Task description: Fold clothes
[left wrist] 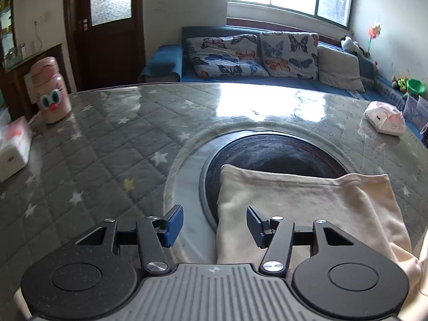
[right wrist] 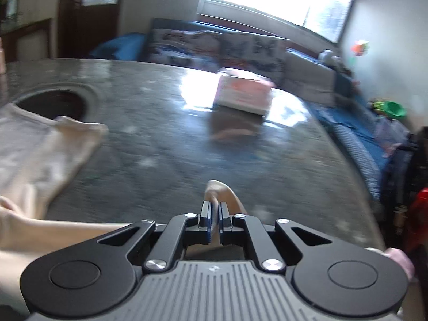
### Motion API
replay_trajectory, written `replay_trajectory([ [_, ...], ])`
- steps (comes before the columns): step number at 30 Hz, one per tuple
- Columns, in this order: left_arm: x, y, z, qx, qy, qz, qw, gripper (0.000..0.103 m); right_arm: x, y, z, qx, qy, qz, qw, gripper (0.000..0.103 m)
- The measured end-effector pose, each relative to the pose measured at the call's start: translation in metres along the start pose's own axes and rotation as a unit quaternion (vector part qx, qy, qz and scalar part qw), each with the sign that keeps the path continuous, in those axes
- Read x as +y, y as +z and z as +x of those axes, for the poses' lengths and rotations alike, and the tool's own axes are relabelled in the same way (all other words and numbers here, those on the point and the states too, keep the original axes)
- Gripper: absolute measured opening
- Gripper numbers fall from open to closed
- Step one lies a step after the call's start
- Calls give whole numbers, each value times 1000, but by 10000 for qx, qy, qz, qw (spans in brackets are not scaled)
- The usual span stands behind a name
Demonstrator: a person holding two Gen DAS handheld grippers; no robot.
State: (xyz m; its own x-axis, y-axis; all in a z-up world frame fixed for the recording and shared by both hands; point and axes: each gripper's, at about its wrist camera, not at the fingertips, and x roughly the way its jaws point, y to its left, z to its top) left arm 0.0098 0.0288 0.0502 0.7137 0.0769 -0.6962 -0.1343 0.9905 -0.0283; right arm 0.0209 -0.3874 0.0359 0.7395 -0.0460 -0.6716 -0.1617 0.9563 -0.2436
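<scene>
A cream garment (left wrist: 302, 208) lies on the glass-topped table (left wrist: 112, 144), partly over a round dark inset (left wrist: 267, 152). My left gripper (left wrist: 215, 224) is open and empty, hovering at the garment's left edge, its right finger over the cloth. In the right wrist view the same cream garment (right wrist: 40, 144) spreads at the left, and a fold of it (right wrist: 220, 192) rises between my right gripper's (right wrist: 214, 220) fingers, which are shut on it. That view is blurred.
A pink cartoon-face bottle (left wrist: 52, 91) and a white tissue box (left wrist: 13, 147) stand at the table's left. A pink tissue pack (left wrist: 385, 119) (right wrist: 244, 95) lies at the right. A blue sofa with butterfly cushions (left wrist: 254, 53) is behind the table.
</scene>
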Motion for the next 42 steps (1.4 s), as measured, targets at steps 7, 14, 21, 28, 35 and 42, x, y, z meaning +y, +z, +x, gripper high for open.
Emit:
replay_trajectory([
  [7,-4,9,31,159,24,144,9998,66,1,27,0,-145,482,260,9984,19],
  [14,-7,13,52,205,-157,281,9993,64,36,57,30,109,1945,403,9800,27],
  [21,-14,17,65,144,-457,562,9973,33,58,73,67,497,2580,586,9631,27],
  [28,-11,31,70,4,-413,601,9973,7,77,97,75,265,2471,170,9685,6],
  [35,-1,51,88,-151,2,403,9991,8,97,134,89,-123,2193,-201,9754,7],
  [42,5,39,78,-71,88,280,9995,24,101,127,77,-65,2468,-396,9682,16],
])
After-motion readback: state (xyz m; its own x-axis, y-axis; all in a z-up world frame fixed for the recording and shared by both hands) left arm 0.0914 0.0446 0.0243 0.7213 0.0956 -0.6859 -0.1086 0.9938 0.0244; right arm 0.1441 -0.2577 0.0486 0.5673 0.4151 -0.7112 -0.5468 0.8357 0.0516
